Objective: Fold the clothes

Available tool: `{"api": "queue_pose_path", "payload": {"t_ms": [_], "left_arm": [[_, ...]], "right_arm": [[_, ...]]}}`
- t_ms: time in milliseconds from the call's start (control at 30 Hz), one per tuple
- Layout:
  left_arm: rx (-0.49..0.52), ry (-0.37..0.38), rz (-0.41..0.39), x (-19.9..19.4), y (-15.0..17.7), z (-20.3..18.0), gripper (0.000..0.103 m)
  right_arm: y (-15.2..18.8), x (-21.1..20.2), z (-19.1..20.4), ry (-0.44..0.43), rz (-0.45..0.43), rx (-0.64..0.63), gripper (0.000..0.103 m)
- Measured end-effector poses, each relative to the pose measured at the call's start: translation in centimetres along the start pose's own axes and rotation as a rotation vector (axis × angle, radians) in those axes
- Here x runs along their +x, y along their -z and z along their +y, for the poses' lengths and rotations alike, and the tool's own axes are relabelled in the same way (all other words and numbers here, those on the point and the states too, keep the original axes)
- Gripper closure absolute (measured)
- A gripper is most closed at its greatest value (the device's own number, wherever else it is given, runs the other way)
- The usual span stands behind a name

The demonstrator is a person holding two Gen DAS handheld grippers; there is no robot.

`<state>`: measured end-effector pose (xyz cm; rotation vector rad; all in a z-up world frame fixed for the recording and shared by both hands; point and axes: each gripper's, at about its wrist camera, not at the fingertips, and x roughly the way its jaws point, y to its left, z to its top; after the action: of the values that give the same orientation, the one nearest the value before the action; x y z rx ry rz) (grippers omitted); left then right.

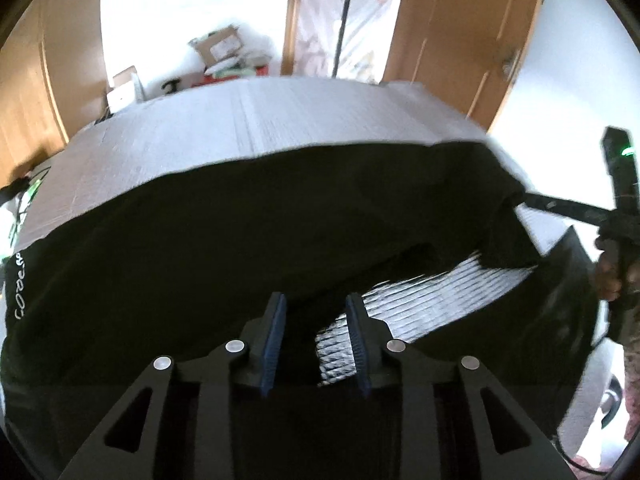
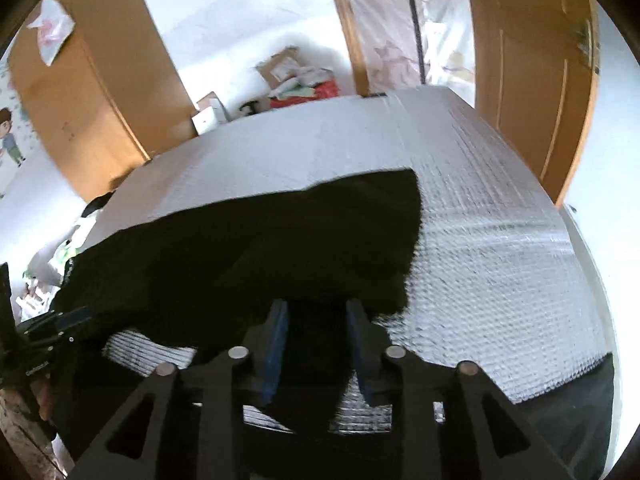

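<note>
One black garment (image 1: 240,240), two tongs (image 1: 316,336) (image 2: 318,340), two wooden doors (image 2: 528,80).

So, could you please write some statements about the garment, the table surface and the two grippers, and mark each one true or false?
1. The black cloth garment lies on a silver quilted table cover. True.
2. The garment is red with white stripes. False: it is black, with small white lettering near one edge.
3. The left gripper has its jaws apart, with black cloth lying between them but not pressed. True.
4. The right gripper has its jaws fully shut on the table cover. False: they stand apart, with black cloth between them.
5. Brown wooden doors stand behind the table. True.
6. The garment covers the whole table. False: much silver cover is bare.
</note>
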<state>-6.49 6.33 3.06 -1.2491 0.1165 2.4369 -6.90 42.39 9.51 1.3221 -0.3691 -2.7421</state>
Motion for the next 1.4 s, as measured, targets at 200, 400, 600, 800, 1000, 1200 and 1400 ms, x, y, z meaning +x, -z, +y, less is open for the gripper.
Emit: {"api": "queue_pose_path", "payload": {"t_ms": [200,400,600,800,1000,1200,1400], "left_arm": [[-0.005,-0.034,0.028,1.3,-0.1,-0.2,0.071],[-0.021,-0.048,0.033,1.9,-0.5,-0.1,0.071],[-0.053,-0.045,0.034,2.1,-0.5,0.2,0.071],[-0.071,-0.038,0.033,2.3,-0.4,0.2,0.071],[-0.084,-0.030,0.030,2.2,-0.2,0.3,0.071],[-0.099,-0.024,0.022,2.1,-0.1,0.5,0.071],[-0.112,-0.023,0.019,1.9,-0.1,0.7,0.071]], "right_arm": [[0.7,0.2,-1.9,-0.013,-0.007,0.074,0.066],[1.3,1.1,-1.7,-0.003,0.017,0.054,0.065],[0.1,1.1,-2.2,0.055,-0.018,0.052,0.064],[-0.9,2.1,-2.4,0.075,-0.010,0.038,0.064],[-1.2,1.9,-3.6,0.057,-0.040,0.079,0.064],[-2.2,3.2,-3.6,0.050,-0.011,0.022,0.062],[-2.3,3.8,-3.0,0.064,0.005,-0.010,0.059]]}}
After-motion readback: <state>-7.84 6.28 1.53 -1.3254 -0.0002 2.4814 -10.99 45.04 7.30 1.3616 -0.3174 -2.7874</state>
